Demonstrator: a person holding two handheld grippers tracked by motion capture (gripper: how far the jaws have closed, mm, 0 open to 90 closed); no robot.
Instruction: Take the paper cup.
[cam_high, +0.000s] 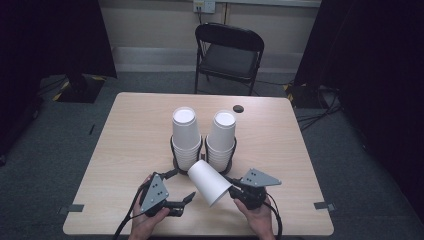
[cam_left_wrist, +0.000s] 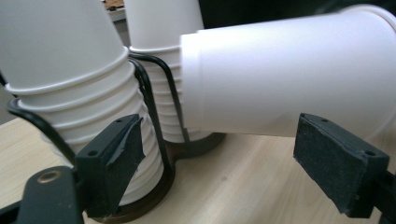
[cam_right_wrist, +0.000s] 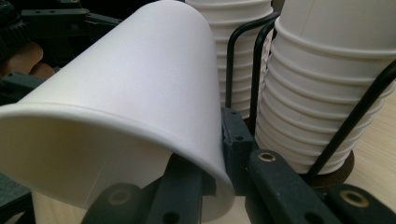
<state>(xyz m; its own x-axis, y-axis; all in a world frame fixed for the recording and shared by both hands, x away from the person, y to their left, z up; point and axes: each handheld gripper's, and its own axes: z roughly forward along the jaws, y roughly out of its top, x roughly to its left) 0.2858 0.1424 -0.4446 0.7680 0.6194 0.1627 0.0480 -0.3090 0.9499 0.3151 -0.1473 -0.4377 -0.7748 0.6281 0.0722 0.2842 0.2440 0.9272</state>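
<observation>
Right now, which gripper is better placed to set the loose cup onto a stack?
Right. The right gripper already pinches the loose cup by its rim, lying tilted just in front of the two stacks. The left gripper is open and empty beside it.

The high view looks forward and down from above the person's side, taking in the whole worktop (cam_high: 135, 130), a folding chair (cam_high: 229, 55) beyond its far edge and grey floor all around. The left gripper view sits low, almost level with the wood, looking out between its own black jaws at very close range: the tilted cup (cam_left_wrist: 289, 70) crosses right in front of the lens, the two cup stacks (cam_left_wrist: 70, 93) just behind it. The right gripper view is closer still, pressed up under that cup's rim (cam_right_wrist: 116, 126), facing the same stacks (cam_right_wrist: 322, 93) from the opposite side. All three views share the tilted cup and the two stacks.
</observation>
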